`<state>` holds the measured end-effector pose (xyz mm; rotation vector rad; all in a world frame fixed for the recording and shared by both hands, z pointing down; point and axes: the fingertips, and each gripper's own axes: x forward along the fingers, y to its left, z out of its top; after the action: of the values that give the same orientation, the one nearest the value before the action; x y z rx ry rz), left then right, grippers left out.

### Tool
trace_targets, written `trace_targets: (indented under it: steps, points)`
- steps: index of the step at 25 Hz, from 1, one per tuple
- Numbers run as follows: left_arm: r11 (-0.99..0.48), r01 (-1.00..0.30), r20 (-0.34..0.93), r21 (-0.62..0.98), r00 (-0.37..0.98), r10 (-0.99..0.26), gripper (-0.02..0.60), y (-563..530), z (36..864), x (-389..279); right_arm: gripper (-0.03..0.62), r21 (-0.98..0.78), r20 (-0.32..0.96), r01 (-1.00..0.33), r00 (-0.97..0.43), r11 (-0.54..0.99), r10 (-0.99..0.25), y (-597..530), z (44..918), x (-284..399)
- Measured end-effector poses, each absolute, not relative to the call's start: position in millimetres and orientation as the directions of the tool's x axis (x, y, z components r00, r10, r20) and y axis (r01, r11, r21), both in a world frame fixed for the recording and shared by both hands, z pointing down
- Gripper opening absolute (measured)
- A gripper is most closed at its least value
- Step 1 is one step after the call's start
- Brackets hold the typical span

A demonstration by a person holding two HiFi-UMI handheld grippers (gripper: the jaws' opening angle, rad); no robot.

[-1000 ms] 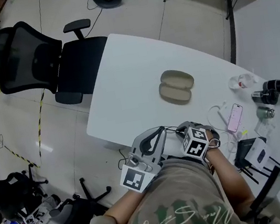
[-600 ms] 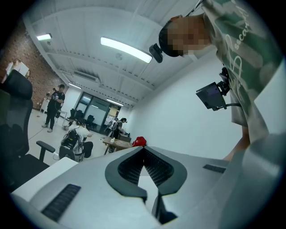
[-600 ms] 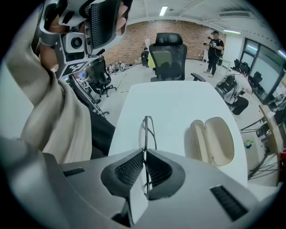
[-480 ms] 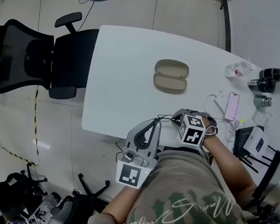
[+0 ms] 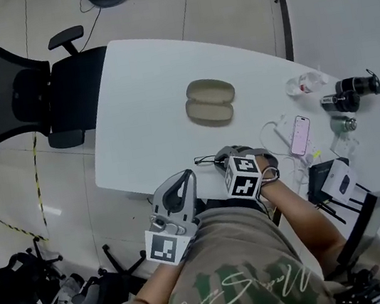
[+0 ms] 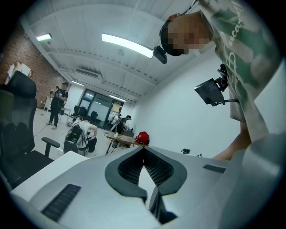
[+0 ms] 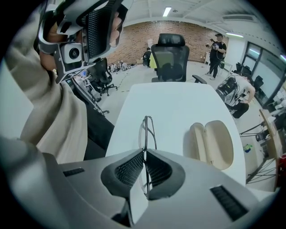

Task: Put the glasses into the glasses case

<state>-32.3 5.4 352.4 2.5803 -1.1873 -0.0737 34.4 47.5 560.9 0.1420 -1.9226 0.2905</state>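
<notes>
The beige glasses case (image 5: 210, 101) lies open on the white table (image 5: 138, 98), both halves facing up; it shows at the right in the right gripper view (image 7: 212, 144). My right gripper (image 5: 221, 159) hovers over the table's near edge, a good way short of the case, shut on thin dark-framed glasses (image 5: 206, 159). In the right gripper view the glasses (image 7: 146, 132) stand on edge, running out past the closed jaws of the right gripper (image 7: 144, 152). My left gripper (image 5: 184, 179) is off the table's near edge, shut with nothing in it, and in its own view the left gripper (image 6: 143, 150) points out into the room.
A phone (image 5: 300, 134) with white cables lies at the table's right end, beside a clear bag (image 5: 305, 83), dark lenses or bottles (image 5: 353, 90) and boxes (image 5: 340, 180). A black office chair (image 5: 29, 95) stands at the left end. People stand far off (image 6: 58, 103).
The head view has swung, so the table and case sit further left and higher. Both grippers keep about the same place near the table's edge; the right still holds the glasses.
</notes>
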Motion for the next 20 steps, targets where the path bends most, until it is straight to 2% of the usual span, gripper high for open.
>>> trace_targets:
  steps: [12, 16, 20]
  points:
    - [-0.606, -0.743, 0.077, 0.285, 0.648, -0.758, 0.008, 0, 359, -31, 0.031, -0.134, 0.931, -0.228, -0.363, 0.964, 0.044, 39, 568, 38]
    - [-0.621, -0.754, 0.058, 0.212, 0.644, -0.762, 0.008, -5, 353, -31, 0.031, -0.143, 0.929, -0.233, -0.366, 0.962, 0.050, 32, 571, 35]
    - [-0.599, -0.769, 0.064, 0.221, 0.625, -0.778, 0.008, -8, 358, -36, 0.031, -0.145, 0.929, -0.212, -0.365, 0.966, 0.059, 26, 573, 30]
